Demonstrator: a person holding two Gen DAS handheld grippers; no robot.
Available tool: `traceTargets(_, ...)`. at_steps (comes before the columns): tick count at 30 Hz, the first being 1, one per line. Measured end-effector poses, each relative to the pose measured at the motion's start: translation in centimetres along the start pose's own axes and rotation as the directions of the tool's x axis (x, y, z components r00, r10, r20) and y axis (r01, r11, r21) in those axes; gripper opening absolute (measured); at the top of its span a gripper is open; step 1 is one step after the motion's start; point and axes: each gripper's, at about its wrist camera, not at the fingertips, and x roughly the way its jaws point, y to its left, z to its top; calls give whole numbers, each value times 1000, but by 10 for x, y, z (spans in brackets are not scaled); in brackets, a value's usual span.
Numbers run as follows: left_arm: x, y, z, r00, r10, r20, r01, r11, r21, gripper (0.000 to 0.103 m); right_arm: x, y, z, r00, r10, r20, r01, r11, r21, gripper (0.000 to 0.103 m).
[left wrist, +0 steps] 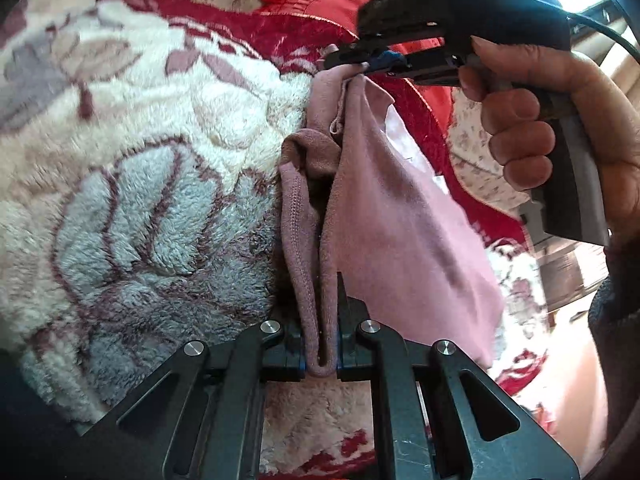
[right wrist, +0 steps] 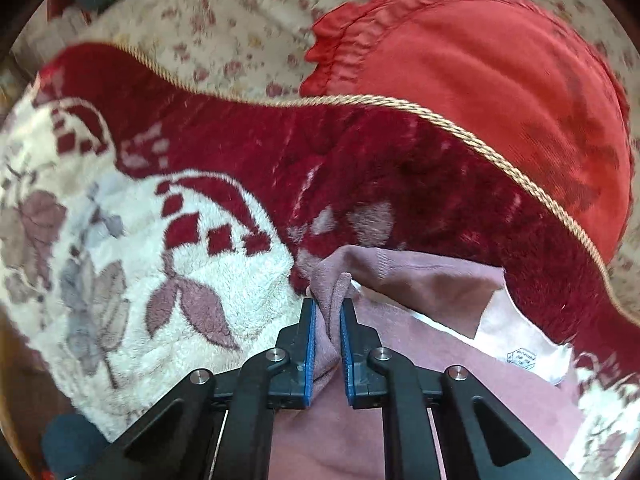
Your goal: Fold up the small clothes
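Left hand-held gripper [left wrist: 320, 344]: closed on a hem fold of the pink garment [left wrist: 400, 216], close under its camera.
Blanket [left wrist: 140, 200]: plush, floral, spread beneath; red cloth [right wrist: 500, 92] lies beyond.
Pink garment: hangs stretched between both grippers, long axis running from left grip to right.
Right hand-held gripper [right wrist: 328, 344]: pinches a bunched corner; a hand [left wrist: 560, 120] holds it.
Next move, judged: bring the corners together.

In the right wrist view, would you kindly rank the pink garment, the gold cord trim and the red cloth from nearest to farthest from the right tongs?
1. Pink garment: clamped in the right tongs.
2. Gold cord trim: beyond, edging the plush blanket.
3. Red cloth: farthest, upper right.
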Motion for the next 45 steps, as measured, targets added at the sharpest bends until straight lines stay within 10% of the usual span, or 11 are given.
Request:
traceTargets(14, 5, -79, -11, 986, 153, 68, -162, 975, 152, 7, -33, -112, -48, 952, 260, 162, -289, 937, 195, 10)
traceTargets(23, 22, -177, -21, 998, -51, 35, 39, 960, 278, 6, -64, -196, -84, 935, 286, 212, -330, 918, 219, 10)
traceTargets(30, 85, -230, -39, 976, -156, -153, 193, 944, 267, 6, -77, -275, -125, 942, 258, 214, -310, 915, 259, 10)
traceTargets(45, 147, -273, -81, 969, -114, -220, 182, 931, 318, 6, -45, -352, -184, 946, 242, 214, -303, 894, 330, 10)
